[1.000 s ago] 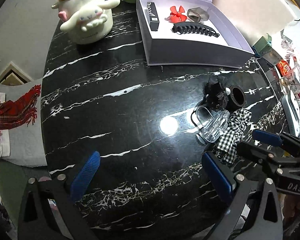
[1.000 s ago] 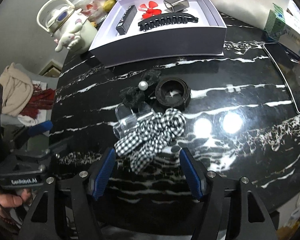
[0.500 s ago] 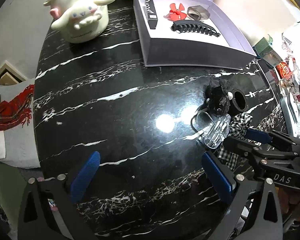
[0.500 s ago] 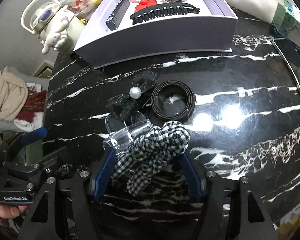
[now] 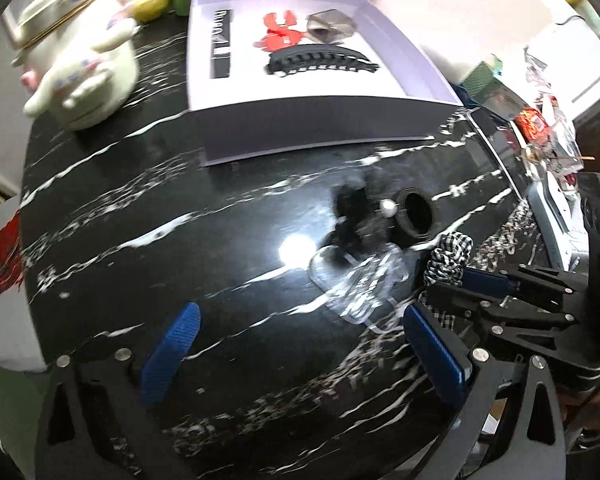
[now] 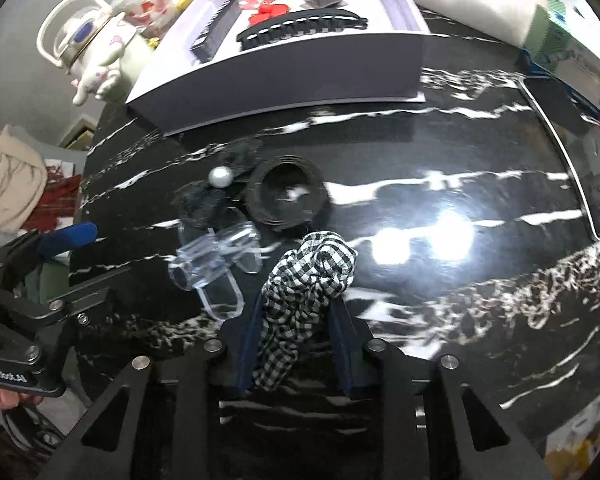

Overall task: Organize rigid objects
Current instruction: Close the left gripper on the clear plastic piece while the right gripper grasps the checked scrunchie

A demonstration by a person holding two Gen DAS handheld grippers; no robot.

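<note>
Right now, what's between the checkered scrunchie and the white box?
In the right wrist view, a black ring lies on the table between the scrunchie and the box.

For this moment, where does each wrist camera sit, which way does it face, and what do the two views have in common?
Left wrist: sits behind the open left gripper, looking across the black marble table toward the white box; its own blue fingers show, with the right gripper at right.
Right wrist: sits behind the right gripper, shut on the checked scrunchie, facing the same box; the left gripper's blue finger shows at left.
Shared: box, scrunchie, clear hair clip, black ring.
</note>
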